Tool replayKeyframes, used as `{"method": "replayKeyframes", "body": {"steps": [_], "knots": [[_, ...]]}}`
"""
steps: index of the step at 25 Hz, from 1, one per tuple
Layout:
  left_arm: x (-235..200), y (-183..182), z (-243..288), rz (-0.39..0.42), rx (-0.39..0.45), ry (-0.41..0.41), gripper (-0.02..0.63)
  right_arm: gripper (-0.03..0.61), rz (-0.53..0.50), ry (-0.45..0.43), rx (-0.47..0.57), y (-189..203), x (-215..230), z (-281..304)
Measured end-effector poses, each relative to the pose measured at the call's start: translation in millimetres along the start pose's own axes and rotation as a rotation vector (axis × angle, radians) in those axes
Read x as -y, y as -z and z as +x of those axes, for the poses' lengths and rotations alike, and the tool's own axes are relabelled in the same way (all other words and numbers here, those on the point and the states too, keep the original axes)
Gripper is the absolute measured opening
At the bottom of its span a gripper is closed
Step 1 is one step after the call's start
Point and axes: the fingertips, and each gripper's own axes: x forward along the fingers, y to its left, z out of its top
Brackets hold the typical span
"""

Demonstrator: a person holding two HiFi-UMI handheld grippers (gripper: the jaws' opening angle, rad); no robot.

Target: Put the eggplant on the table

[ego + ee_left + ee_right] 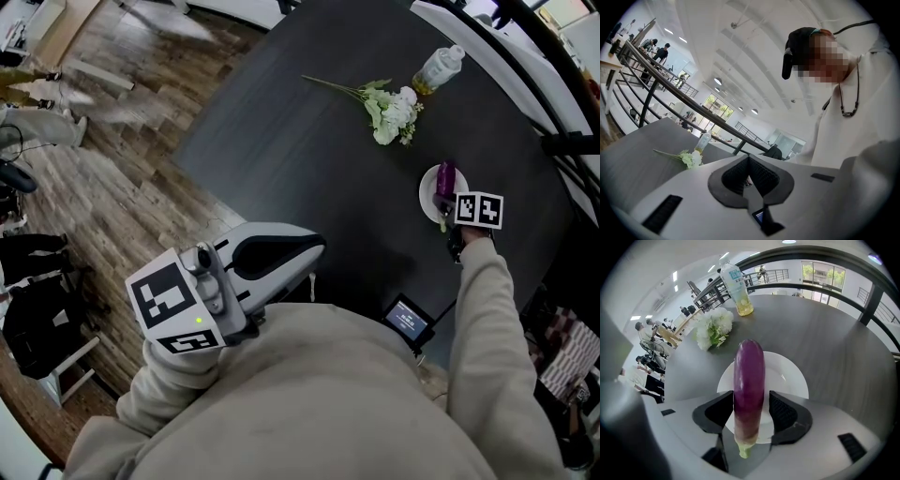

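- Head view: the left gripper [311, 251] sits low near the body at the edge of the table [309, 159]. Its fingers are together and nothing is in them.
- Head view: the right gripper [448, 217] points steeply down over the white plate [428, 195]. The eggplant [446, 177] runs out past its fingertips across the plate. The flowers [392, 108] and bottle [438, 67] lie well beyond those fingers.
- Left gripper view: the pads are closed on each other and empty. The flowers [691, 158] and bottle [704, 140] are far ahead of the fingertips, off to the left.
- Right gripper view: the eggplant [749, 376] is between the fingers. Its green stem end points back toward the gripper body and the purple body runs forward past the fingertips over the plate [790, 376].
- Right gripper view: one pad sits right at the skin and the other shows a clear gap, so the jaws stand apart and do not clamp. Can't tell whether the eggplant rests on the plate.
- Right gripper view: the flowers [712, 329] and bottle [737, 284] are further ahead of the fingertips, to the left.
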Motion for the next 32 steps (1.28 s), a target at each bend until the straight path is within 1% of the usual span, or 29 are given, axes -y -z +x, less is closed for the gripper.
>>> {"method": "replayKeyframes", "body": {"steps": [7, 14, 19, 26, 32], "knots": [[-6, -1, -3, -0.004, -0.010, 0.007, 0.005, 0.249, 0.004, 0.013, 0.005, 0, 0, -1], [-7, -2, -1, 0.002, -0.018, 0.020, 0.005, 0.249, 0.011, 0.019, 0.017, -4, 1, -4], [-6, -6, 3, 0.013, -0.026, 0.040, 0.005, 0.249, 0.017, 0.046, 0.041, -8, 4, -12], [2, -16, 16, 0.043, -0.046, 0.099, 0.005, 0.249, 0.066, 0.050, 0.102, -11, 5, -39], [17, -21, 32, 0.090, -0.067, 0.179, 0.005, 0.249, 0.094, 0.077, 0.195, -9, 5, -80]]}}
